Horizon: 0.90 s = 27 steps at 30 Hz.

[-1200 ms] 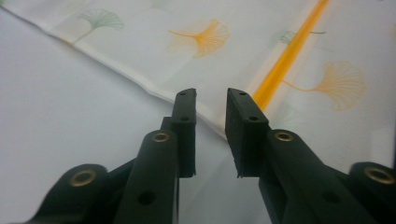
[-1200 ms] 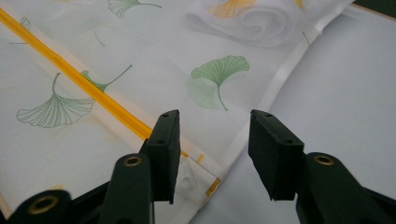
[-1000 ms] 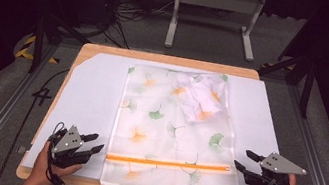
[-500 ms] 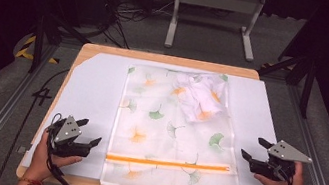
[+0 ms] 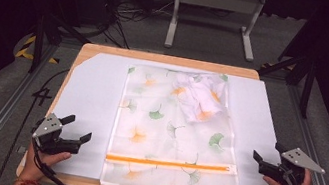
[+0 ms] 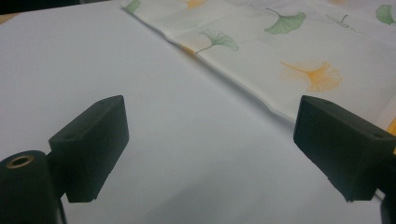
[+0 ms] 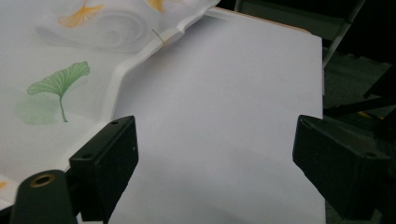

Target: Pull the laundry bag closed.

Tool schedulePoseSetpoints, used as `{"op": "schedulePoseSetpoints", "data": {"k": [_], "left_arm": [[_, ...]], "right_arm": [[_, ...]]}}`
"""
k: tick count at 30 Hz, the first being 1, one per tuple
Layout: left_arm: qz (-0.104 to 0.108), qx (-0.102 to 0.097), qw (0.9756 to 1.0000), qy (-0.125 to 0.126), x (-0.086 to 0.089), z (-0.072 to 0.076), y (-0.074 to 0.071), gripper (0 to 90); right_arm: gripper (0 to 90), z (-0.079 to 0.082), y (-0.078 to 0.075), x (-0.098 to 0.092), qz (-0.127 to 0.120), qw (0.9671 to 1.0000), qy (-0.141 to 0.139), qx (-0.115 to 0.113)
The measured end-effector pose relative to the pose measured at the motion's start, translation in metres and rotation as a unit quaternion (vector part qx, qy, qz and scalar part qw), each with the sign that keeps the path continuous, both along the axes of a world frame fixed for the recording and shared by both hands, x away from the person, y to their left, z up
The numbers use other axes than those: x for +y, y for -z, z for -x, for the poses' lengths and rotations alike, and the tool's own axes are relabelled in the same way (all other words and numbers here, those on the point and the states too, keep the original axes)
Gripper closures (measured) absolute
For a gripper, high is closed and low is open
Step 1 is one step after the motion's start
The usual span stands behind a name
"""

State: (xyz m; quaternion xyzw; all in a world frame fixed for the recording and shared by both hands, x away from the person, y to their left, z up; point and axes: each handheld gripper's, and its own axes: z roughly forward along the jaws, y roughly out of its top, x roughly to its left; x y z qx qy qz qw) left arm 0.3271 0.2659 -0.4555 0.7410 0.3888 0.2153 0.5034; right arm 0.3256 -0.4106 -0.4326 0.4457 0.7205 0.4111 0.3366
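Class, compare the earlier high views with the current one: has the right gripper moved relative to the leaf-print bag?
Yes. The right gripper has drawn outward, away from the bag's right edge toward the table's right side, its jaws having just opened, nothing between them.

Bare white sheet (image 5: 89, 105) free on both sides of the bag (image 5: 170, 139), crumpled cloth (image 5: 200, 96) bulging at its far right corner

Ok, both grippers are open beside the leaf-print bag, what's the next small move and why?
Probably withdraw both a little. The left gripper and right gripper have just been opening, nothing between the jaws, and the bag lies flat with its orange zipper apparently closed.
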Motion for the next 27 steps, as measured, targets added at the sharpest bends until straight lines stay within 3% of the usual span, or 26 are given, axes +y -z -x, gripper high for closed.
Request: {"op": "schedulePoseSetpoints", "data": {"k": [6,7,8,9,18,27], "left_arm": [[-0.019,0.003,0.9998,-0.004,-0.004,0.0,0.0,11.5],[-0.022,0.002,0.9998,-0.004,-0.004,0.0,0.0,11.4],[-0.017,0.0,0.9998,-0.004,-0.003,0.001,0.0,11.4],[-0.013,-0.001,0.9999,-0.006,-0.002,0.001,0.0,11.7],[-0.011,-0.005,0.9999,-0.002,-0.001,0.004,0.0,12.0],[-0.022,-0.002,0.9998,-0.002,-0.003,0.004,0.0,12.3]], "right_arm": [[14.7,0.001,0.003,-0.007,-0.023,0.9997,0.012,0.003],[14.6,0.0,0.005,-0.002,-0.004,0.9998,0.015,0.012],[14.6,0.0,0.005,-0.002,-0.004,0.9998,0.015,0.012],[14.8,0.0,0.005,0.002,0.014,0.9998,0.012,0.007],[15.2,0.001,0.004,0.006,0.024,0.9996,0.015,0.006],[15.3,0.002,0.004,0.005,0.025,0.9996,0.015,0.002]]}}
